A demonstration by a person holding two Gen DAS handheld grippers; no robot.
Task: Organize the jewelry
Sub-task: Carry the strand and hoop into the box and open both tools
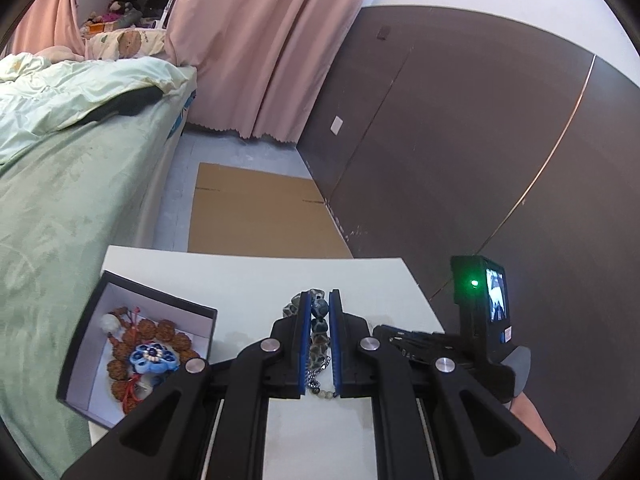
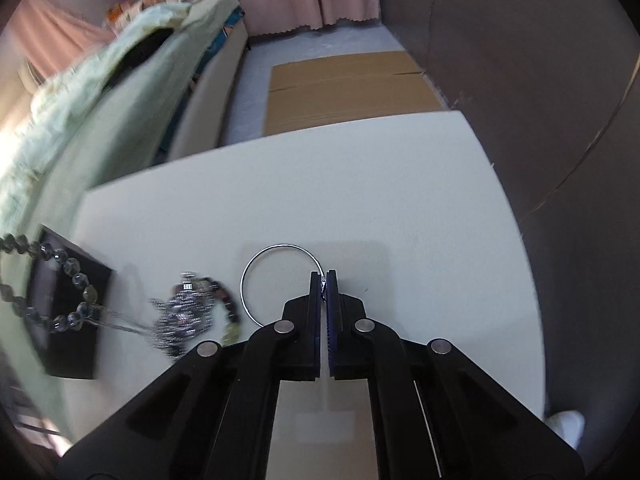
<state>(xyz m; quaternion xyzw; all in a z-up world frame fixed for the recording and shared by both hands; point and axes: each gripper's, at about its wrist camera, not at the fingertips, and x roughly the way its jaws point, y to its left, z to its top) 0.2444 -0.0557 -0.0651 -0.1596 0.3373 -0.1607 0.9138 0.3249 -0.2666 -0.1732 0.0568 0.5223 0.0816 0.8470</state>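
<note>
- The left gripper (image 1: 320,316) has its jaws closed on a dark blue-grey stone bead bracelet (image 1: 319,326); the strand's lower part is hidden between the blue pads.
- The right gripper (image 2: 324,280) pinches the rim of a thin silver ring bangle (image 2: 256,280) lying on the tabletop; the contact spot is tiny.
- A silvery chain heap (image 2: 182,316) is blurred.
- An open black box (image 1: 100,292) with brown beads sits at the white tabletop (image 2: 360,200) edge, beside a green-covered bed (image 1: 72,200).
- Pink curtains (image 1: 260,40) hang behind.
</note>
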